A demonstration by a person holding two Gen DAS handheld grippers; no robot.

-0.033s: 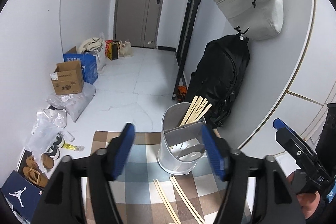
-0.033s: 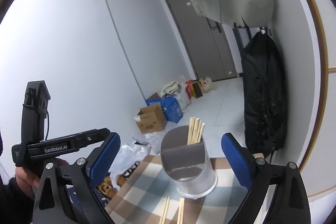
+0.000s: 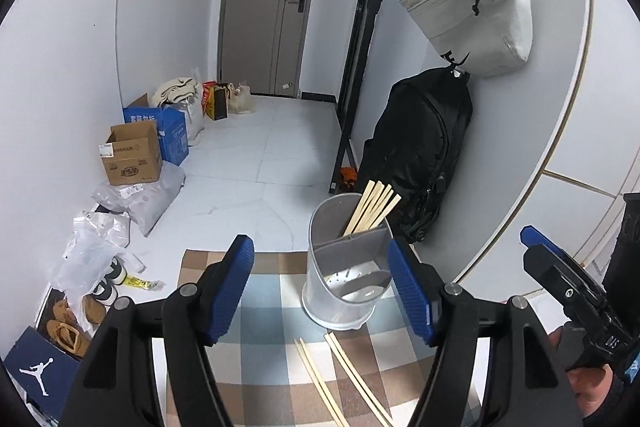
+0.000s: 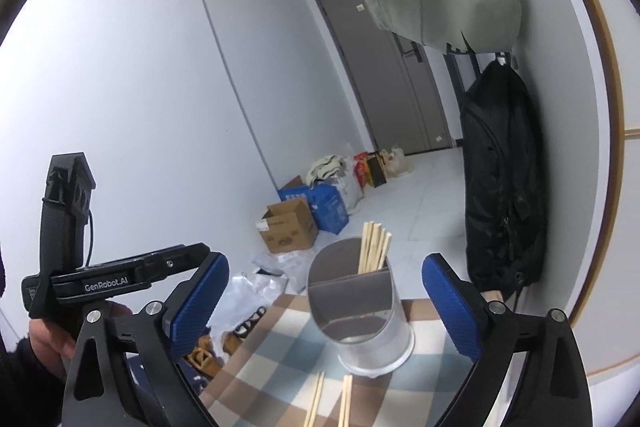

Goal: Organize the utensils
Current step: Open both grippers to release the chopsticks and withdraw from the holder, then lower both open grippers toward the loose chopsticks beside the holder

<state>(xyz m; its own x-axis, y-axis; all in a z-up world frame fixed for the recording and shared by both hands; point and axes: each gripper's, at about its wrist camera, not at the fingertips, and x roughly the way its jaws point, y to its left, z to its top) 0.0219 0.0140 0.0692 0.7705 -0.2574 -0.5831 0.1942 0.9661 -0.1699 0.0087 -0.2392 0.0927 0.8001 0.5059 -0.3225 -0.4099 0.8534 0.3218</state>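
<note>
Holder: grey two-compartment utensil holder stands upright on the checked cloth; bundle of chopsticks leans in its far compartment, near compartment looks empty
Loose chopsticks: two pairs lie flat on the cloth just in front of the holder, near the tabletop's front edge
Left gripper: released, nothing between the pads; you've just been opening the jaws
Right gripper: spread wide, empty; jaws also just been opening
Risk, tipping: holder looks light and tall; nudge its rim with a finger while reaching down and it may topple, spilling the bundle
Risk, pickup: sticks are thin and flat on cloth; pinch off-centre and one may slip or roll off the edge
Risk, crossing: both grippers sit close together; watch they don't collide
Surroundings: black backpack hangs just behind the holder, pale bag above; cardboard box and shoes on the floor, well apart
In the way: nothing between you and the loose sticks
</note>
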